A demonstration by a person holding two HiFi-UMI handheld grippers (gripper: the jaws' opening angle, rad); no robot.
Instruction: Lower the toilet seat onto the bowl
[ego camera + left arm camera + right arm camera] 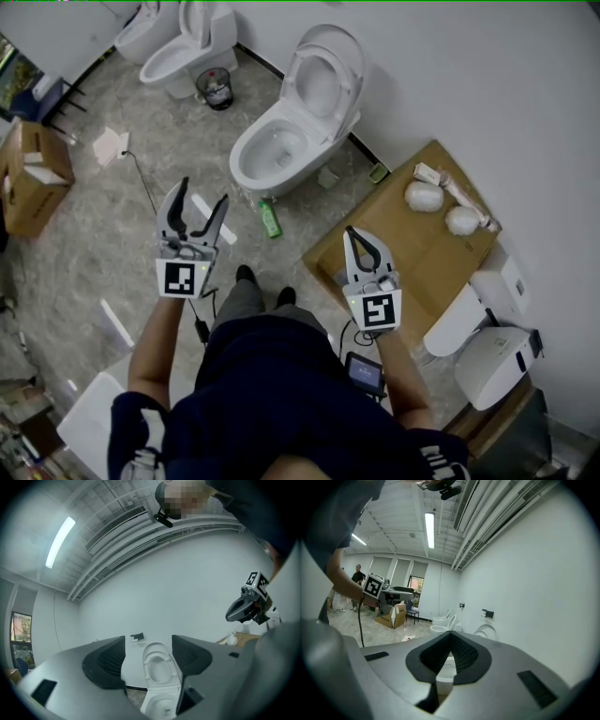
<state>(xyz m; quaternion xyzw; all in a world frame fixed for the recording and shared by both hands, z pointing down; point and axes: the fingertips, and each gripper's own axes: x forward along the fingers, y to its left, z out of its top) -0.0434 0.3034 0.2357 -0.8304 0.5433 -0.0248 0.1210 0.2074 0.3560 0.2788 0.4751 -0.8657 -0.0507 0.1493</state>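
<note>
A white toilet stands against the wall, its seat and lid point(322, 77) raised upright above the open bowl point(274, 153). My left gripper point(203, 192) is held open over the floor, well short of the toilet, with nothing between its fingers. In the left gripper view the raised seat point(157, 664) shows far off between the open left gripper point(148, 657) pads, with the bowl point(158, 708) below. My right gripper point(352, 234) is shut and empty over the cardboard, to the right of the bowl. In the right gripper view the right gripper point(451, 637) has its pads met, and the toilet point(444, 673) shows partly behind them.
A green bottle point(270, 219) lies on the floor by the bowl's front. A cardboard sheet point(427, 258) with two white bundles lies at the right, with white toilet parts point(492, 364) beyond. Two more toilets point(183, 52), a small bin point(217, 89) and a cardboard box point(36, 173) are at the left.
</note>
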